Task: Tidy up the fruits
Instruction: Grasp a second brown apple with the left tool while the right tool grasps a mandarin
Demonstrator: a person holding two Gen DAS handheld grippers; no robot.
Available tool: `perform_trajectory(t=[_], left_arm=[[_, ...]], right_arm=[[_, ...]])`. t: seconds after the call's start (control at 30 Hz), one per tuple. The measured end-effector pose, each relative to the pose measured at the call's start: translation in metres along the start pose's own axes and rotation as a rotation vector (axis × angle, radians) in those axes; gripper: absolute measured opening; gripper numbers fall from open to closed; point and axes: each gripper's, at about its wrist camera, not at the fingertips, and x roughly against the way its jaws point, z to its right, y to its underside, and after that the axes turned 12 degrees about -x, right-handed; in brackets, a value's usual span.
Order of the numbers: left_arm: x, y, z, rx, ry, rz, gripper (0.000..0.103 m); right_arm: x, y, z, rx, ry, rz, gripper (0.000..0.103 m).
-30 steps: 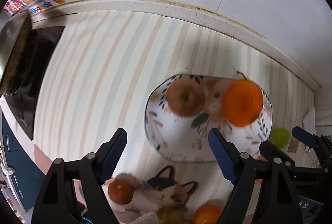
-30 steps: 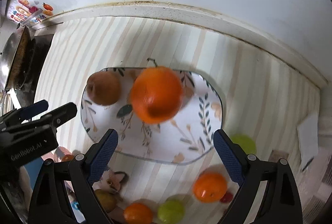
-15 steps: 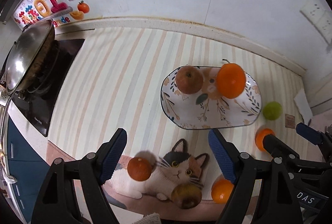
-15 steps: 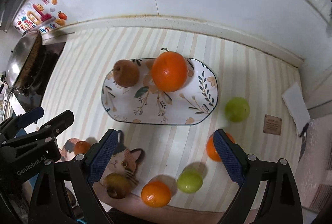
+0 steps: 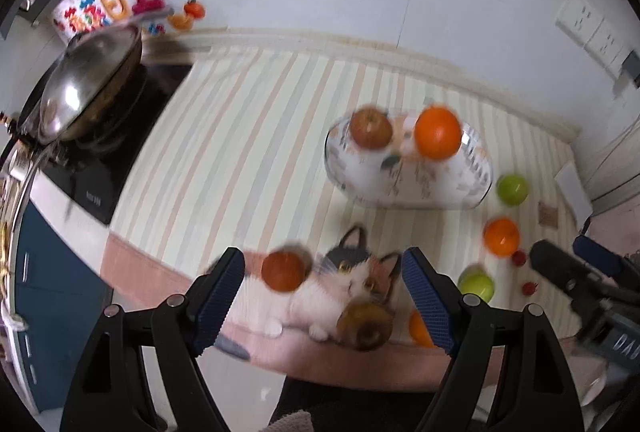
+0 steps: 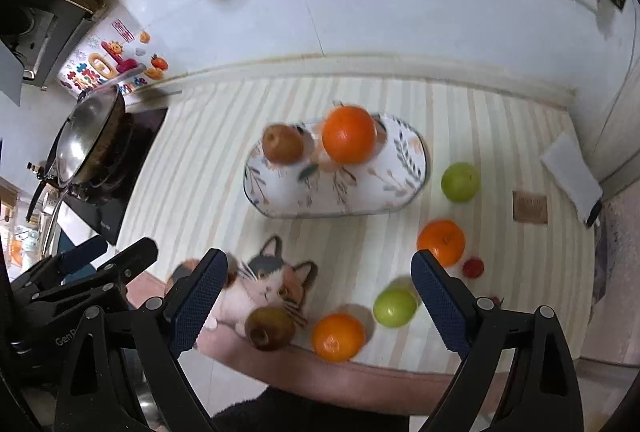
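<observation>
Both tools hang high over a worktop (image 6: 224, 135) covered in a pale striped mat, each with its ribbed blue pads spread wide and nothing between them: the left tool (image 5: 323, 296) over the mat's near left, the right tool (image 6: 320, 296) over its near middle; an oval plate (image 6: 336, 199) with a leaf-and-flower print sits mid-mat, carrying a round brownish apple (image 6: 282, 143) on its far left and a large smooth orange (image 6: 349, 134) beside it, the two close but not clearly touching; right of the plate, off its rim, lies a glossy green fruit (image 6: 460, 182); nearer and to the right sits a second orange (image 6: 441, 242) with a small red berry (image 6: 473, 267) just beside it; a second green fruit (image 6: 395, 308) lies nearer, left of that pair; along the near edge, a third orange (image 6: 338, 336) and a dull brown apple (image 6: 270, 328) rest side by side, the apple on a printed cat (image 6: 272, 284); a small reddish-orange fruit (image 5: 283, 270) lies on the cat's left, blurred in the left view; far left, a domed steel wok (image 6: 86, 139) stands on a black hob (image 6: 120, 191); the wall behind is white tile, with bright stickers (image 6: 108, 67) on the left.
</observation>
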Motion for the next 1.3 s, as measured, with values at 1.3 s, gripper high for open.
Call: perform_trajectory(t=[1.3], left_arm=[[-0.164, 0.054, 0.026, 0.011, 0.096, -0.376, 0.067]], right_arm=[[-0.2, 0.078, 0.043, -0.033, 0.012, -0.49, 0.069]])
